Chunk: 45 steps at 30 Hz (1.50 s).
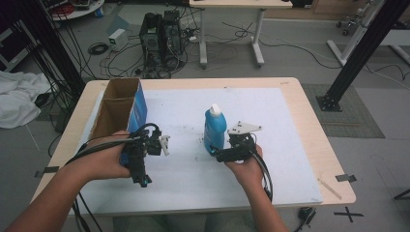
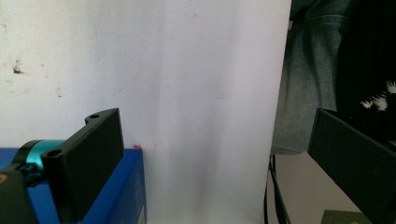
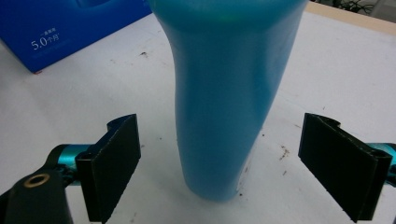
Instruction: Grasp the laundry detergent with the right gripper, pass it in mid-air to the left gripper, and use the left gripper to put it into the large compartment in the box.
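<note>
The right hand-held gripper (image 3: 219, 172) is facing the upright blue bottle (image 3: 224, 93) standing just beyond it on the counter (image 1: 290, 159), jaws spread wide on either side, gripping nothing.

A tall blue plastic bottle (image 1: 215, 128) with a white pointed cap stands upright near the middle of the white-covered table (image 1: 290, 159), well in from every edge. Its body narrows toward the base, which sits flat on the white surface.
</note>
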Motion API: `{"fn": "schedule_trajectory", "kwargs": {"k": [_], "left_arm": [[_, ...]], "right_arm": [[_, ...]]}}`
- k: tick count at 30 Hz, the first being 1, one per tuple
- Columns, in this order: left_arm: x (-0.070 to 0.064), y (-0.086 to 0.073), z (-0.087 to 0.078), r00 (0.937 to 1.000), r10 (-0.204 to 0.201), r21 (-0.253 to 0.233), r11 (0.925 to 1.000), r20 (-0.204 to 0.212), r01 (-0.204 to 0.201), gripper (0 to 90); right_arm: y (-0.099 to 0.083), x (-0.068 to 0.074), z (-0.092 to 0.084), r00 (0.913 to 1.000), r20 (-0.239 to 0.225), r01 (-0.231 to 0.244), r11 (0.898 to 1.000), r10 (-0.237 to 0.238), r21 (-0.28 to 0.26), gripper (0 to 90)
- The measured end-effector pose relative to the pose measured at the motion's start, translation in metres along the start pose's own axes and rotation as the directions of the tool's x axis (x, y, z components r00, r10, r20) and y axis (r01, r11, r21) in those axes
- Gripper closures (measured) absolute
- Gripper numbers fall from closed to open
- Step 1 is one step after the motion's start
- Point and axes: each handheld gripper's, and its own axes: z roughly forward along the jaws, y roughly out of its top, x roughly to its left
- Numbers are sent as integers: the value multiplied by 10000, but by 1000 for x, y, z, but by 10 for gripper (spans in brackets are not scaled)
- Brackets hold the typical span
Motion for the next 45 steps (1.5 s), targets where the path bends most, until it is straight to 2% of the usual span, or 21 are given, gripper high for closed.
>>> {"fn": "schedule_trajectory", "kwargs": {"k": [9,13,17,19,25,32,33,36,37,39,41,45], "left_arm": [[0,-2,0,10000,22,54,10000,81,-22,35],[-1,-1,0,10000,32,66,10000,44,-32,35],[-2,0,0,10000,-23,-25,10000,73,23,35],[-2,1,-1,10000,80,71,9999,19,-80,35],[-1,1,-2,10000,69,53,10000,25,-69,35],[-2,0,-1,10000,0,30,10000,32,0,35],[-2,-1,-1,10000,3,41,10000,-2,-3,35],[-2,-2,-1,10000,-58,21,10000,18,58,35],[-2,-2,-1,10000,7,73,10000,59,-8,35],[-2,-2,-1,10000,23,81,10000,49,-23,35],[-2,-3,-1,10000,-15,104,9999,55,14,35],[-1,-3,0,10000,-26,103,9999,43,25,35]], "right_arm": [[-2,3,11,9985,434,-343,9994,345,-48,119],[-2,6,15,9977,578,-350,9992,360,-192,119],[-2,9,20,9948,928,-397,9986,427,-336,119],[-2,10,23,9922,1039,-641,9965,694,-532,119],[-1,12,26,9878,1361,-662,9951,757,-734,119],[1,17,31,9814,1615,-865,9900,1039,-1112,119],[1,15,32,9833,1629,-618,9906,814,-1224,119],[1,16,34,9802,1764,-660,9884,899,-1370,119],[1,17,34,9778,1801,-830,9873,1068,-1351,120],[2,15,35,9773,1906,-649,9872,924,-1458,120],[2,15,36,9748,1948,-831,9871,1091,-1370,120],[2,14,39,9750,1888,-919,9860,1176,-1393,121]]}}
